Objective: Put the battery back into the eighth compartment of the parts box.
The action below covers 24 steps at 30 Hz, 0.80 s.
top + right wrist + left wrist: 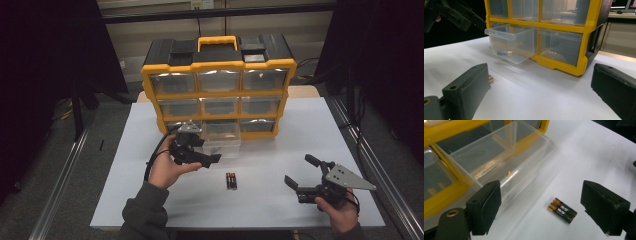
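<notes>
The 2 batteries (562,210) lying side by side on the white worktop (594,157) carry white printed characters on their dark wrappers, seen in the left gripper view; the marks look like a brand name but are too small and blurred to read. No legible text, number or sign stands on the yellow drawer cabinet (218,64).

High view overhead, both gripper views low (sharing drawer (499,162))

Bare bench (280,150) all round the batteries (231,180) — open approach. Pulled-out drawer (221,145) and organiser (218,85) block the far side, just beside my left jaws.
</notes>
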{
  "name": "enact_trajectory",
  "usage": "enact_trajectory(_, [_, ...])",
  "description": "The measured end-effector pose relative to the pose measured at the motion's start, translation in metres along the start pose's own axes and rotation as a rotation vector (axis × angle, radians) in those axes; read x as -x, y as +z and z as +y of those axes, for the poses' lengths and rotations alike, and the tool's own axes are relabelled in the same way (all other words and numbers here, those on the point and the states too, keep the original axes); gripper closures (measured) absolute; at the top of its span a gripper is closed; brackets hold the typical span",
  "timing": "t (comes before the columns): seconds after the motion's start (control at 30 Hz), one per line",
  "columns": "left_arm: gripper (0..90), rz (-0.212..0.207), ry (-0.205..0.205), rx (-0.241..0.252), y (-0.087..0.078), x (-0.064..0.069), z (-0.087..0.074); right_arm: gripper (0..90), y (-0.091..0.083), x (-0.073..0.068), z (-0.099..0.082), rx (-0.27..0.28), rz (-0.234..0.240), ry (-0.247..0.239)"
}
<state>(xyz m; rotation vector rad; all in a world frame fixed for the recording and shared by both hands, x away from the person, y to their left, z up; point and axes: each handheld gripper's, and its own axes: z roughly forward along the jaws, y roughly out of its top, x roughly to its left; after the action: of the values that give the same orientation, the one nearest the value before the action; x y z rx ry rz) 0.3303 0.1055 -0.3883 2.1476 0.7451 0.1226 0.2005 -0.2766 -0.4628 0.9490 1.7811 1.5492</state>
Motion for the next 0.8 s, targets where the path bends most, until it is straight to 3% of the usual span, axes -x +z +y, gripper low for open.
enact_trajectory(0.8, [14.3,-0.076,0.051,-0.052,0.031,0.018,-0.032,1.7,0.000,-0.001,0.000,0.000,0.002,0.004])
